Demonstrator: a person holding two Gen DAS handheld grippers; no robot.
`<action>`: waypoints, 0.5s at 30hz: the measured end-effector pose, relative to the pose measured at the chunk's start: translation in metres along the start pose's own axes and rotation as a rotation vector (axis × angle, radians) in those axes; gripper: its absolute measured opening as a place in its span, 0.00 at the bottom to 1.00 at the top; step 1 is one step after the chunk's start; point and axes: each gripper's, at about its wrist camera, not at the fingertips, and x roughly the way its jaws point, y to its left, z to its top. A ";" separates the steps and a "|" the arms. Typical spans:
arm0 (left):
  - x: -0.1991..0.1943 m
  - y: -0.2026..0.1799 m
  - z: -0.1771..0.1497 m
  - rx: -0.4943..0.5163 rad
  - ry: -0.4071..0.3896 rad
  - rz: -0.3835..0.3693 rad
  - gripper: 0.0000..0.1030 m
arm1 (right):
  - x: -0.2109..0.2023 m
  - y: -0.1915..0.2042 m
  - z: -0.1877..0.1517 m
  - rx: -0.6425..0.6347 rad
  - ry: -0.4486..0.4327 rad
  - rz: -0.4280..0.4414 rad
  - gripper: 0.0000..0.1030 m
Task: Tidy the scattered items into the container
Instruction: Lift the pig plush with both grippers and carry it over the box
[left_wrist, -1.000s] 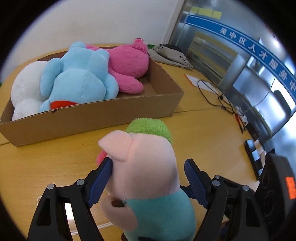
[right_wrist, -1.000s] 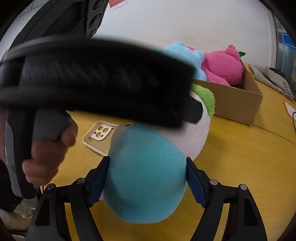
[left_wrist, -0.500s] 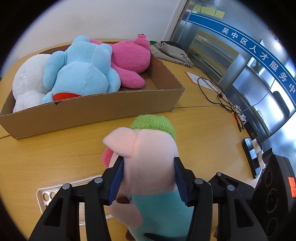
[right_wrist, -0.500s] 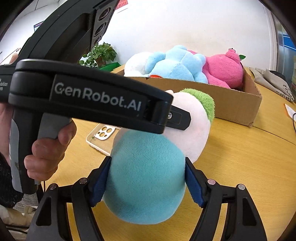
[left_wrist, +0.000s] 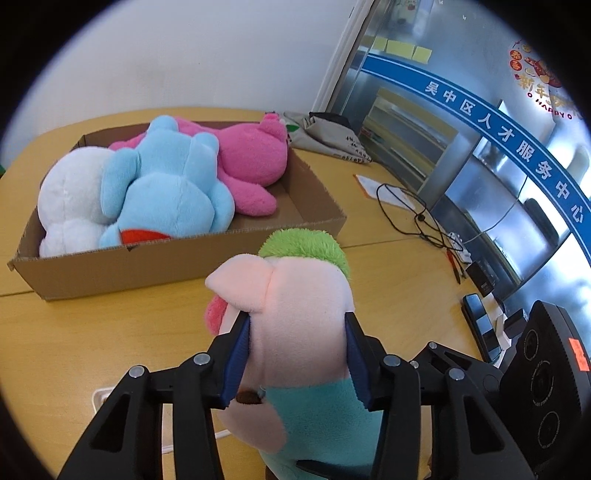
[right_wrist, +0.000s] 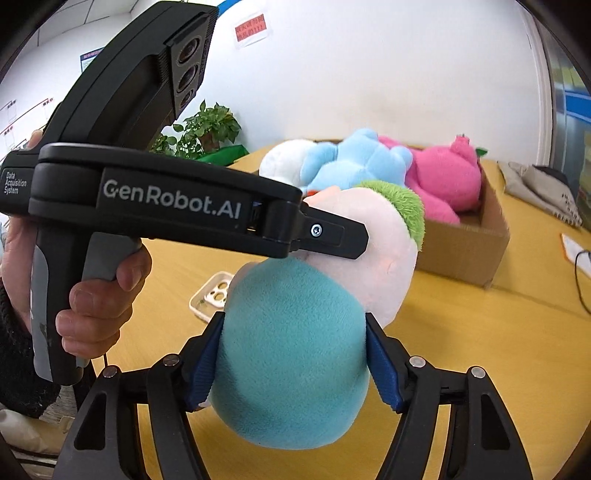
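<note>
Thing in hand: you carry a pig-shaped plush toy with a pink head, green tuft and teal body, one tool at each end.
Left tool: its blue pads pinch the toy's pink head from both sides, and the jaws are closing a little more into the plush.
Right tool: its blue pads press on the teal body at its widest part; these jaws are closing too, with the body filling the gap.
Where the toy is: over the yellow wooden tabletop, just short of the shallow brown cardboard box; whether it has cleared the surface I cannot tell.
Key relation: the box lies straight ahead of both tools, and the toy's long axis points at it, head first, so your left tool is the nearer one to the box wall.
Space inside: a white plush, a light-blue plush and a magenta plush fill the left and middle; bare cardboard shows at the right end.
Judgement: aim for that right end.
</note>
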 end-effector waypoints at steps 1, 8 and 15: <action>-0.003 0.000 0.004 0.001 -0.008 -0.003 0.45 | -0.002 0.000 0.003 -0.004 -0.006 0.001 0.73; -0.027 -0.007 0.038 0.045 -0.089 -0.004 0.45 | -0.009 -0.003 0.040 -0.073 -0.060 -0.024 0.73; -0.057 -0.021 0.096 0.132 -0.203 0.007 0.45 | -0.022 -0.015 0.094 -0.162 -0.143 -0.067 0.72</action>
